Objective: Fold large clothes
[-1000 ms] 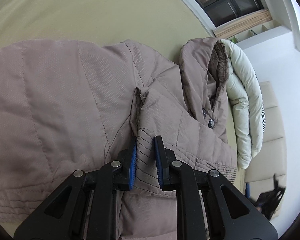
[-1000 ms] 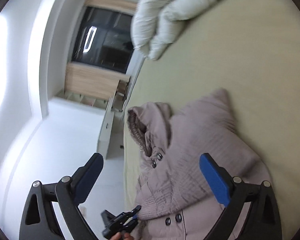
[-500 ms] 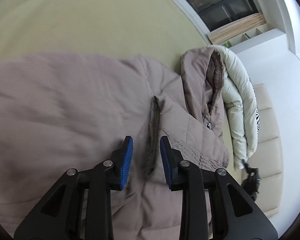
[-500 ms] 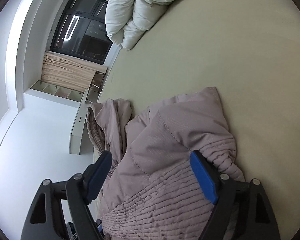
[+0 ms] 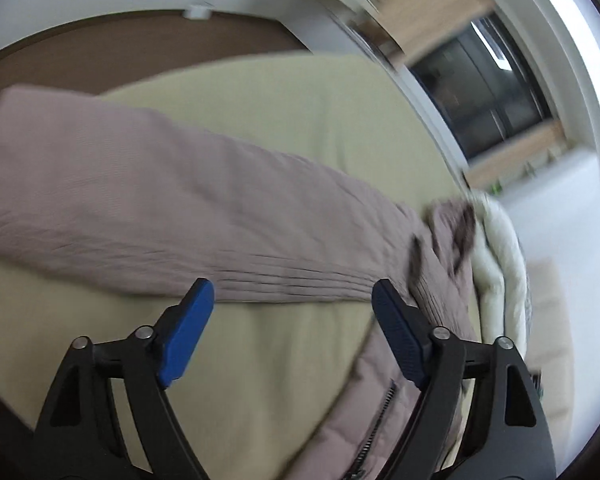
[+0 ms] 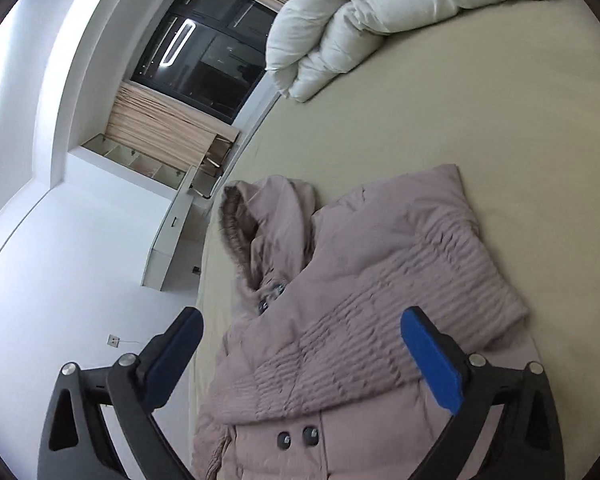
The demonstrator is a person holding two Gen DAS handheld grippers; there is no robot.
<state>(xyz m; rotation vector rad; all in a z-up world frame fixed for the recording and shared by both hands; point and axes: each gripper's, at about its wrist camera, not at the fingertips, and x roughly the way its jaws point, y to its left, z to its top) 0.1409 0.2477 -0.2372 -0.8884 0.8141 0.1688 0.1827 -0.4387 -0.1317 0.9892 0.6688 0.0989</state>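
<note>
Left wrist: blurred, seemingly looking down along the bed [image 5: 284, 360]; window [image 5: 488, 92] at two o'clock.
Right wrist: close above the jacket [image 6: 364, 312]; window at eleven o'clock.
Shared: jacket, duvet [image 6: 380, 16], window.

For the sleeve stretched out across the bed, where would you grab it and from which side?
Take the sleeve at its ribbed cuff end, which lies flat just ahead of the open left gripper. I would come down from above over its near edge: that edge is bare on the sheet, and the ribbing probably gives firmer purchase.
</note>
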